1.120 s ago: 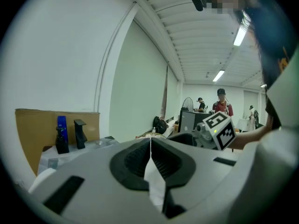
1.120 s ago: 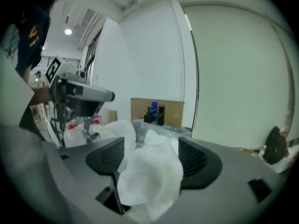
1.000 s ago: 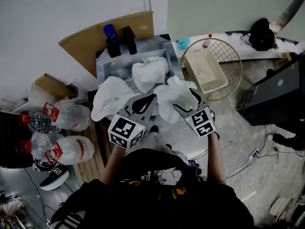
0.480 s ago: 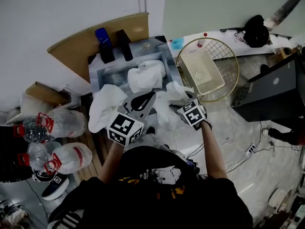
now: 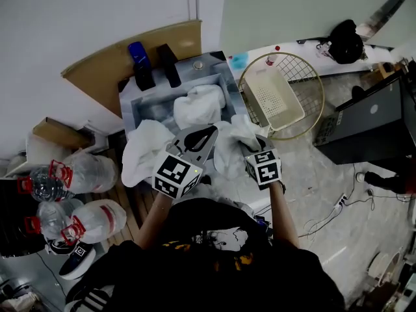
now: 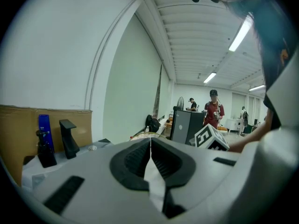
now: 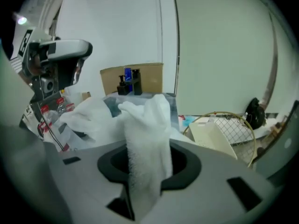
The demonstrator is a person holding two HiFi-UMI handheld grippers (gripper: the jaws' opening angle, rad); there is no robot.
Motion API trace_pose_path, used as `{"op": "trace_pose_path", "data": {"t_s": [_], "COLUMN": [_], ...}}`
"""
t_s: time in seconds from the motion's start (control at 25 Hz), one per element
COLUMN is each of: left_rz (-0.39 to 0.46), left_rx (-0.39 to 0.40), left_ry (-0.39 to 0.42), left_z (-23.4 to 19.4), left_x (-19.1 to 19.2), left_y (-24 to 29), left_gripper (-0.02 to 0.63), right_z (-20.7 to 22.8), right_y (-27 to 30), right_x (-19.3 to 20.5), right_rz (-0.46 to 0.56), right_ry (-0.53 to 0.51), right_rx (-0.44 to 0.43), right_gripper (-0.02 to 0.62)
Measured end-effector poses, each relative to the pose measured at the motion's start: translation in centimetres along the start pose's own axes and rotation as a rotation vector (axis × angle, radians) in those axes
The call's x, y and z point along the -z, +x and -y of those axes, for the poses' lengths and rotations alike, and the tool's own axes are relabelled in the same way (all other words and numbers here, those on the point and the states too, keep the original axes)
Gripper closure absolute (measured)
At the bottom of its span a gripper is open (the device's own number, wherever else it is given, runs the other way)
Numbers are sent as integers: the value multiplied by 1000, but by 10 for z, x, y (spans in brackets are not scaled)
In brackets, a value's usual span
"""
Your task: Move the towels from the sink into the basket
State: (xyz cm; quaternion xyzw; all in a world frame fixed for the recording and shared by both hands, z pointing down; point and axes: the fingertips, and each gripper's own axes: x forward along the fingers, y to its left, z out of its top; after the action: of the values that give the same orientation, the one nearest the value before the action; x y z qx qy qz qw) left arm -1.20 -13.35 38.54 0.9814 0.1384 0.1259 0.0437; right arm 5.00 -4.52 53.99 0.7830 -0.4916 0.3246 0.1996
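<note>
left hand-held gripper (image 6: 150, 143) is pinching a thin edge of a white towel (image 5: 146, 151), jaws pressed tight together. right hand-held gripper (image 7: 148, 153) has just been closing its jaws and is squeezing a second white towel (image 7: 147, 120).

You've got a brown cardboard sheet (image 5: 104, 70) leaning on the white wall (image 5: 78, 18), w/ a pale-green wall (image 5: 292, 12) right of it. Below-left of it sit big water jugs (image 5: 91, 173). Far right of it is a dark cabinet (image 5: 367, 125) on glossy grey floor (image 5: 325, 187), & ceiling strip lights (image 6: 241, 31) are on up & right of it.

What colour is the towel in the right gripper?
The towel is white, clearest in the right gripper view.
</note>
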Motion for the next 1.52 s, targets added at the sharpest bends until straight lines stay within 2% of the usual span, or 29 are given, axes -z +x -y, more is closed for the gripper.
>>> {"op": "trace_pose_path", "data": {"t_s": [0.28,0.52,0.76,1.0,1.16,1.32,1.52], "left_rz": [11,19,-4,-21,-36,-54,-94], "left_rx": [99,187,212,127,29,-76,-172], "left_ry": [17,25,33,23,1,-34,-68], "left_z": [16,37,52,40,23,4,-23], "left_x": [-4,-10,-17,-22,-23,-19,-10], "left_y": [20,51,90,149,187,219,247], "left_gripper": [597,597,597,597,597,597,597], "right_z": [28,64,116,196,252,303,359], "right_y": [-44,-75,-82,-62,-29,24,113], "right_x": [-32,-47,-47,-62,-73,-74,-66], "right_rz": [158,235,263,272,226,143,38], "right_ry": [203,253,307,281,185,53,-6], "right_rx": [83,146,159,130,111,111,114], "right_gripper": [471,471,471,471,471,471,469]}}
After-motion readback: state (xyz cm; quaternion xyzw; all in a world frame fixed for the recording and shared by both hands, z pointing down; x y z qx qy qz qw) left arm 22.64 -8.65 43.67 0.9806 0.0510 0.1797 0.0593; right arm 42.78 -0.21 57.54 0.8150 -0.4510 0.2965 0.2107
